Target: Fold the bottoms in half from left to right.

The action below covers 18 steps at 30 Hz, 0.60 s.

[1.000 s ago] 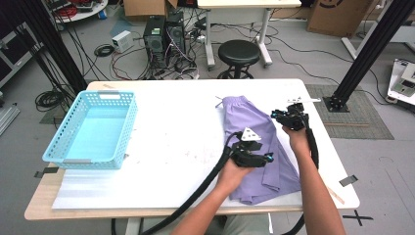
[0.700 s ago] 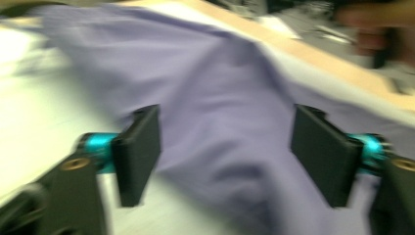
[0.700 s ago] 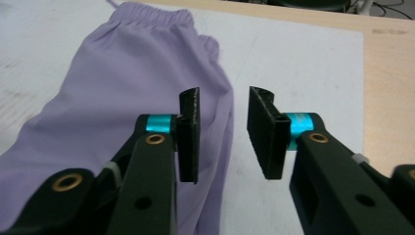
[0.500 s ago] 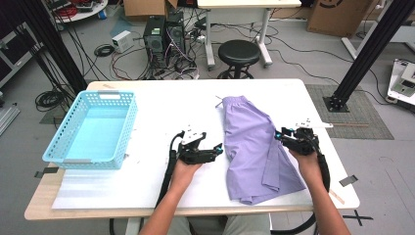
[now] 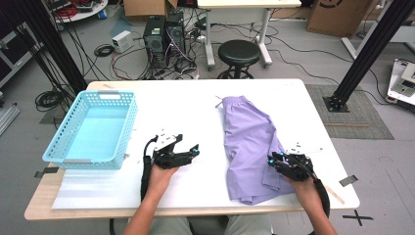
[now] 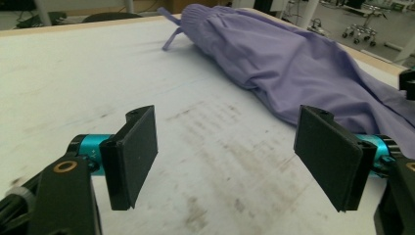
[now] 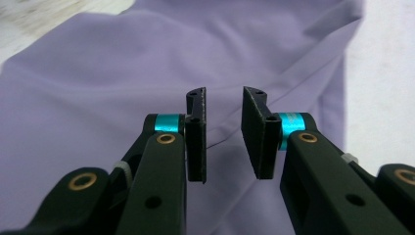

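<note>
— Both hands are sitting lower now: the left gripper [image 5: 185, 148] has left the purple shorts [image 5: 248, 142] and is hovering over the bare white table [image 5: 195, 105], its jaws having just been opening, wide with nothing between them.

— And the right gripper [image 5: 275, 160]?

— It is resting over the shorts' near hem, jaws narrow but with a gap, no cloth pinched. I think both should be taking one hem corner each and lifting together, so the fabric is not bunching.
</note>
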Motion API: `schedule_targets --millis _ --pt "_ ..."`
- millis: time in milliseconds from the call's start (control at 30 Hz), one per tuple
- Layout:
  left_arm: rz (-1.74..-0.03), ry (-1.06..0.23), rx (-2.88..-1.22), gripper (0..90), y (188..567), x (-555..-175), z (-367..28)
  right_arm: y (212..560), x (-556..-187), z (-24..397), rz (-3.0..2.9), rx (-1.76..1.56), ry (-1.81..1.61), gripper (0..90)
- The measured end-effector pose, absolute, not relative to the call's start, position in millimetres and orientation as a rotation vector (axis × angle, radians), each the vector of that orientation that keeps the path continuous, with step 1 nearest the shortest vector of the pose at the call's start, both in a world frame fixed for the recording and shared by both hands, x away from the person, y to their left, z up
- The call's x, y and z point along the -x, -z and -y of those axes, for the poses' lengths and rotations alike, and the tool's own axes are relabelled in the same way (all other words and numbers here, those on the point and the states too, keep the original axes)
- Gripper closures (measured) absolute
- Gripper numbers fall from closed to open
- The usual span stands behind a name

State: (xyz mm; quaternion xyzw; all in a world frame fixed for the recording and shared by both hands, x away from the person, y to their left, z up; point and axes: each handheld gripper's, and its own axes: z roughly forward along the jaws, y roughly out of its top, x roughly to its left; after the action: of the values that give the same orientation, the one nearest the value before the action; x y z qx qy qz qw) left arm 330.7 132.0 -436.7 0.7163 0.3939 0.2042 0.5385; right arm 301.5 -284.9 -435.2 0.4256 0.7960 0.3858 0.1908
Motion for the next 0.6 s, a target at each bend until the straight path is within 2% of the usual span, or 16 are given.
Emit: schedule_targets --millis 100,333,400,433,500,600 --pt "-0.942 -0.506 -1.703 22.9 441 -324 -147 438 -290 277 -2.271 -1.189 -1.068 64.2" --pt "-0.945 -0.534 -1.718 22.9 441 -315 -168 441 -273 264 -2.303 -1.157 -0.98 66.4" --pt "-0.952 -0.537 -1.72 22.9 444 -312 -175 445 -270 259 -2.319 -1.147 -0.903 74.8" --pt "-0.952 -0.537 -1.72 22.9 444 -312 -175 445 -270 259 -2.319 -1.147 -0.903 74.8" --pt "-0.957 -0.539 -1.714 22.9 447 -309 -181 446 -268 258 -2.321 -1.141 -0.909 86.5" --pt "-0.961 -0.535 -1.706 22.9 445 -310 -182 446 -267 258 -2.32 -1.13 -0.898 88.9"
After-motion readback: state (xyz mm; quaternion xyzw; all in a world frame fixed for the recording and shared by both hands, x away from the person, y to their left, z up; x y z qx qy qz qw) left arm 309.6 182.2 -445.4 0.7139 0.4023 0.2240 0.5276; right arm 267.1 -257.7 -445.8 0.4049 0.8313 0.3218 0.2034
